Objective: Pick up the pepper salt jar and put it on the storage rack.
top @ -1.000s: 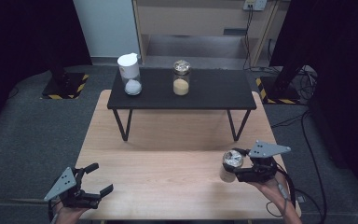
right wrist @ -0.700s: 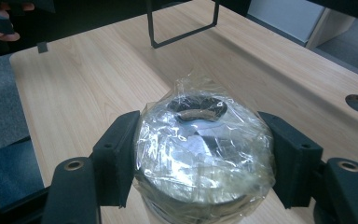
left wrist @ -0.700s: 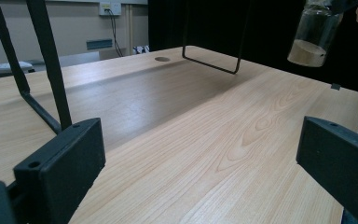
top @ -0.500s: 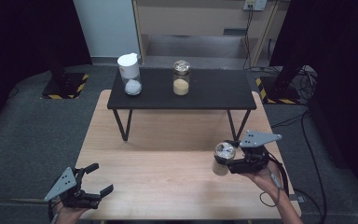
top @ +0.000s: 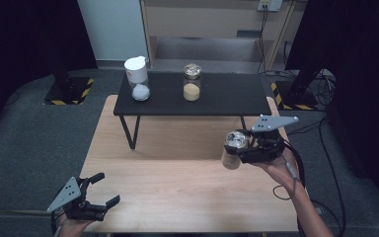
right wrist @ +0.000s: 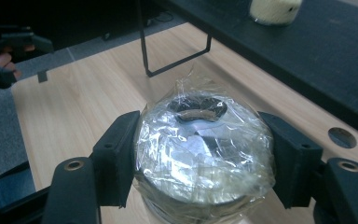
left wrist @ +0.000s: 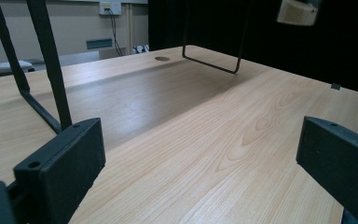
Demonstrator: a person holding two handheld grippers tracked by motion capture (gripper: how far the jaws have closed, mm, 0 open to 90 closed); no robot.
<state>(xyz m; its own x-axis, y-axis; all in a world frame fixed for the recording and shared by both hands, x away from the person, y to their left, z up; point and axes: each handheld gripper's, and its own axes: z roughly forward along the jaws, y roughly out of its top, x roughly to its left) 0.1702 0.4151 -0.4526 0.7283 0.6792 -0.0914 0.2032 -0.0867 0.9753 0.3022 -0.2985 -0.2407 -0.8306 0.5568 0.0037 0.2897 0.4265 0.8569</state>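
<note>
Right gripper (top: 238,148) clamped on clear-film-capped glass jar (top: 233,149), right of table; left gripper (top: 104,190), near-left, jaws apart, empty.

Bare wooden table (top: 177,187) lies open between my grippers. At twelve o'clock the black riser shelf (top: 227,96) blocks me, bearing two jars (top: 191,83).

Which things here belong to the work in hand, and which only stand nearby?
In the work:
- foil-topped jar, clamped in the right hand-held gripper

Standing nearby:
- jar with white lid and jar of pale grains, both on the black shelf
- left hand-held gripper, open, holding nothing
</note>
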